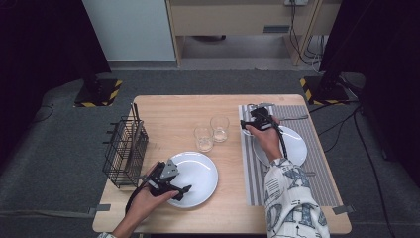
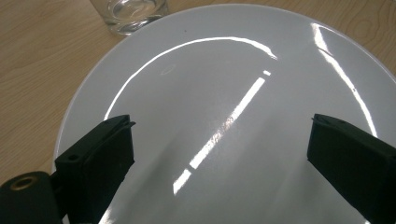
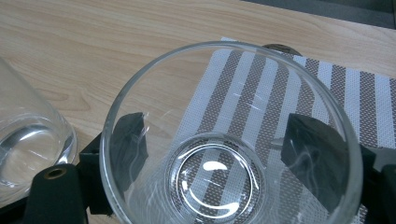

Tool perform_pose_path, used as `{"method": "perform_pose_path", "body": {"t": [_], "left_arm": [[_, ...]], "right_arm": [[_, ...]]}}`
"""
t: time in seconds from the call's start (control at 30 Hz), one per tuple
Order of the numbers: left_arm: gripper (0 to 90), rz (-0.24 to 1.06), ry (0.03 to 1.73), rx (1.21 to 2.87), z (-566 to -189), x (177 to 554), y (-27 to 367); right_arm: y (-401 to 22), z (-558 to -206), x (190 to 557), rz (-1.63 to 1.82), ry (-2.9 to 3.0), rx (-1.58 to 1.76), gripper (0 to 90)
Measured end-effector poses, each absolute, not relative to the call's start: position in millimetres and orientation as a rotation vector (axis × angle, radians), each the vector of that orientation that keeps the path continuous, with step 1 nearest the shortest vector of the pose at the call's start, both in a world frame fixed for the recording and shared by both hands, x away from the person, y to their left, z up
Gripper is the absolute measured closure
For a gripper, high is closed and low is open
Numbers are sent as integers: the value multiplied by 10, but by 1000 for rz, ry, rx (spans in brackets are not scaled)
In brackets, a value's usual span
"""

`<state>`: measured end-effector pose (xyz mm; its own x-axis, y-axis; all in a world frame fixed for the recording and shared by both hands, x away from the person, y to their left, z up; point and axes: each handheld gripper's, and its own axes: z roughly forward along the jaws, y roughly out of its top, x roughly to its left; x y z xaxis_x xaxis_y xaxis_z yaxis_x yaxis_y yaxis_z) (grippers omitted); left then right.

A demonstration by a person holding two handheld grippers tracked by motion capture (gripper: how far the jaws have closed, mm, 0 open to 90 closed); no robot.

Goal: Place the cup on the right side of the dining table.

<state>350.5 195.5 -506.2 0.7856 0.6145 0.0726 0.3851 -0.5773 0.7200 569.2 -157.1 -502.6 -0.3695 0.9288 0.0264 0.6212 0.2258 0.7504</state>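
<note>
The right gripper [image 3: 215,154] clamps a clear round drinking glass [image 3: 224,140] over the striped placemat [image 3: 289,88]; the left gripper [image 2: 219,149] hangs wide open above the white round plate [image 2: 224,70].

**Setting: room and furniture around the work surface**

A light wooden table [image 1: 163,106] stands on grey carpet [image 1: 54,168]. Beyond the tongs, a pale light-wood cabinet [image 1: 237,20] and a white wall panel [image 1: 130,29] line the back. Black curtains [image 1: 39,39] flank both sides, above two yellow-and-black striped stand bases [image 1: 98,93]. Lighting is even, from overhead.
</note>
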Motion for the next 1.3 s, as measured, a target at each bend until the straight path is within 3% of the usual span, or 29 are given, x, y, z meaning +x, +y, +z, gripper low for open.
{"method": "perform_pose_path", "body": {"t": [0.67, 1.3], "left_arm": [[62, 410, 732, 2257, -5063, 3502, 1945], [62, 410, 730, 2263, -5068, 3503, 1940]], "right_arm": [[-1572, -5028, 5696, 960, 2079, 1439, 185], [-1633, -5049, 5714, 955, 2088, 1490, 75]]}}
